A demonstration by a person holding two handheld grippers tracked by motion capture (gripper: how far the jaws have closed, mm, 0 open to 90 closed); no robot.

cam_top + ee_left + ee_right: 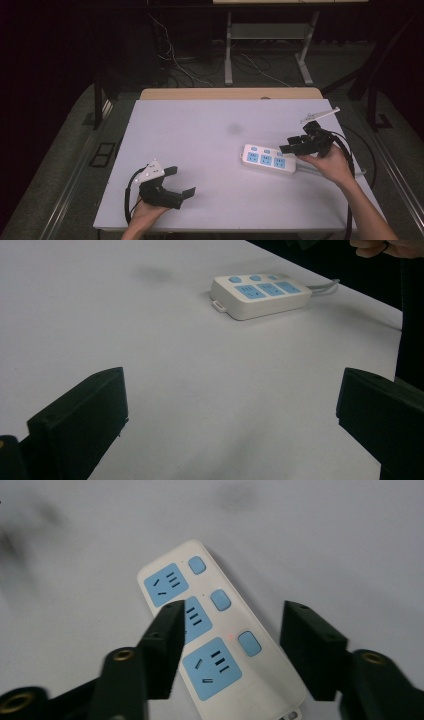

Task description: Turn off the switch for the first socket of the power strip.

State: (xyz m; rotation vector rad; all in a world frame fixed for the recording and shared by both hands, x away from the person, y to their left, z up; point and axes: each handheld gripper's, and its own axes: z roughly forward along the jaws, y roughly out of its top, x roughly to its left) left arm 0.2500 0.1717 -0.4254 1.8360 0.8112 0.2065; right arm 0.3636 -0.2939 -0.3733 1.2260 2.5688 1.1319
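High view: a white rectangular plastic power strip point(269, 160) with three blue sockets and three blue buttons lies flat on the pale grey table point(200, 145), right of centre, its grey cable running off to the right. The right gripper point(292, 147) hangs over the strip's right end, held in the person's right hand point(334, 165). In the right gripper view its black jaws stand partly apart above the strip, one over the middle socket, the other beyond the button edge; neither pad presses on it. The left gripper point(182, 182) sits near the table's front left, well apart from the strip, its jaws spread wide with nothing between them.
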